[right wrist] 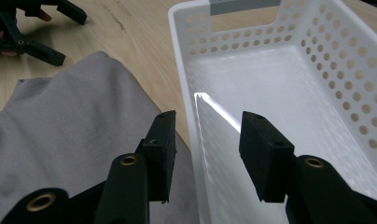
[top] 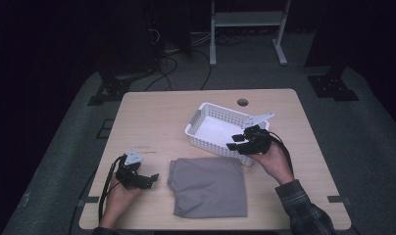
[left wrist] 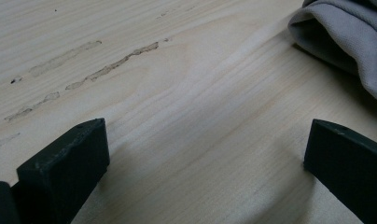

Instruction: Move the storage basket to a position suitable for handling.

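A white perforated basket (top: 193, 122) stands empty on the wooden table, right of centre. In front of it lies a folded grey cloth (top: 208, 186). My right gripper (top: 234, 142) hovers at the basket's near long wall (right wrist: 179, 56), one jaw outside over the cloth (right wrist: 70, 126), the other inside; the pads stand apart from the wall, so my right gripper (right wrist: 207, 123) is open. My left gripper (top: 148, 178) rests low on the table left of the cloth, open over bare wood (left wrist: 205, 140), with the cloth's edge (left wrist: 350, 32) just beyond. The left gripper (right wrist: 67, 39) also shows far off in the right gripper view.
A round cable hole (top: 242, 102) sits near the table's far edge. Bare wood stretches left of the basket. Beyond the table are a dark floor with cables and a metal stand (top: 247, 19).
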`<state>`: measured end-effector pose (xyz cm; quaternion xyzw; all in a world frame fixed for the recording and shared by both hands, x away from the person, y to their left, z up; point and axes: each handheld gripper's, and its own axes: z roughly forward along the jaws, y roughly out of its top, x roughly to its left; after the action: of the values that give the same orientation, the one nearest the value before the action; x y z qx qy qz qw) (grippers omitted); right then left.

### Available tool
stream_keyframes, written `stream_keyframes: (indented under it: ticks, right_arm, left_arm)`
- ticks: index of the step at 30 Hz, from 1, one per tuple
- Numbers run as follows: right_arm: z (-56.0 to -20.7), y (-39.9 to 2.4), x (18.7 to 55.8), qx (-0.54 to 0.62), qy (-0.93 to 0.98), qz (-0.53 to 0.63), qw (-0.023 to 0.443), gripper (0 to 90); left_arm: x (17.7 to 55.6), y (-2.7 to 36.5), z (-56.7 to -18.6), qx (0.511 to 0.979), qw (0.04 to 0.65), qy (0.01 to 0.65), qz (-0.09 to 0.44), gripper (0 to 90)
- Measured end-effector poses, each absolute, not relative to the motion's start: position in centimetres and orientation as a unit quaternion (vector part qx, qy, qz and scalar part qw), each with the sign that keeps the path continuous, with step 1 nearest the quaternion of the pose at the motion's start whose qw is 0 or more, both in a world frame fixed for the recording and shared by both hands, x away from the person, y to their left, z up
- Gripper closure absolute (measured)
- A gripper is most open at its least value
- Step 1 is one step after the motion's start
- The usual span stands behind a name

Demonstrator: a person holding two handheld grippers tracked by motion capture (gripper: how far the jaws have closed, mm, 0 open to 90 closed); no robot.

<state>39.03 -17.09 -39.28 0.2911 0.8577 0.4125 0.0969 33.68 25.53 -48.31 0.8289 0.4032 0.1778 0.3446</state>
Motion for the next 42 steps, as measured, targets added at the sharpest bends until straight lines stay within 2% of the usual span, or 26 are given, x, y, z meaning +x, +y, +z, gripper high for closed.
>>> stream_keyframes:
  ticks: [12,23,29,42]
  right_arm:
    - [-40.5,-14.3,40.1,0.268,0.879,0.385,0.082,64.3]
    - [-41.5,-13.4,40.5,0.271,0.892,0.351,0.085,80.9]
    - [-41.3,-13.4,40.4,0.271,0.892,0.347,0.099,84.2]
    - [-39.9,-15.3,40.1,0.293,0.882,0.350,0.115,84.8]
  left_arm:
    - [33.7,25.5,-48.3,0.829,0.344,0.403,0.178,0.0]
    - [33.7,25.5,-48.3,0.829,0.344,0.403,0.178,0.0]
    - [33.7,25.5,-48.3,0.829,0.344,0.403,0.178,0.0]
    - [33.7,25.5,-48.3,0.829,0.344,0.403,0.178,0.0]
